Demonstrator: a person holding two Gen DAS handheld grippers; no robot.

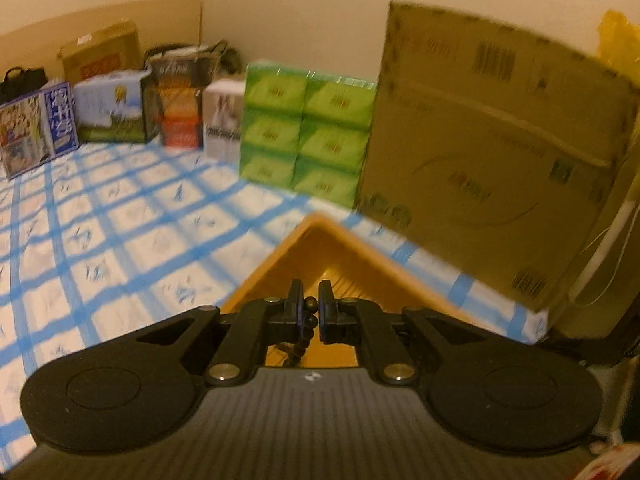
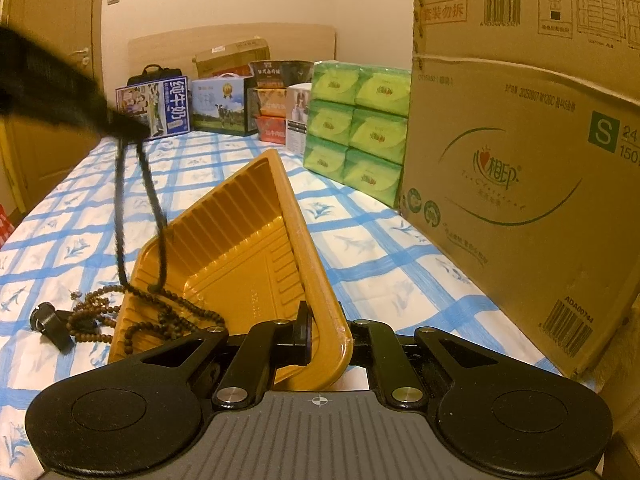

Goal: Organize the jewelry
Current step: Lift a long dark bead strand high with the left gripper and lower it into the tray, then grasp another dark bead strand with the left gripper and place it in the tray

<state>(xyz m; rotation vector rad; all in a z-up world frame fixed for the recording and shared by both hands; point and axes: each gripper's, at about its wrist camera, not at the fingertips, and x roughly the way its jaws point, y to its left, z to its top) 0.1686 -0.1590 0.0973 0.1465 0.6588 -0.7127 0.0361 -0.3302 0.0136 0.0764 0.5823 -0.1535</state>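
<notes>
An orange plastic tray [image 2: 236, 256] lies tilted on the blue-checked sheet, and my right gripper [image 2: 320, 322] is shut on its near rim. In the right wrist view my left gripper [image 2: 60, 92] is a blurred black shape at the upper left. A dark bead strand [image 2: 150, 192] hangs from it in a loop down to the tray's left edge. In the left wrist view the left gripper [image 1: 311, 296] is shut on those dark beads [image 1: 311, 322], above the tray [image 1: 320, 240]. Brown bead strands [image 2: 168, 320] drape over the tray's left rim onto the sheet.
A small black object [image 2: 48, 320] lies on the sheet left of the tray. A large cardboard box [image 2: 520, 160] stands close on the right, with stacked green tissue packs [image 2: 360, 128] beside it. Several printed cartons [image 2: 216, 108] line the far end of the bed [image 2: 380, 256].
</notes>
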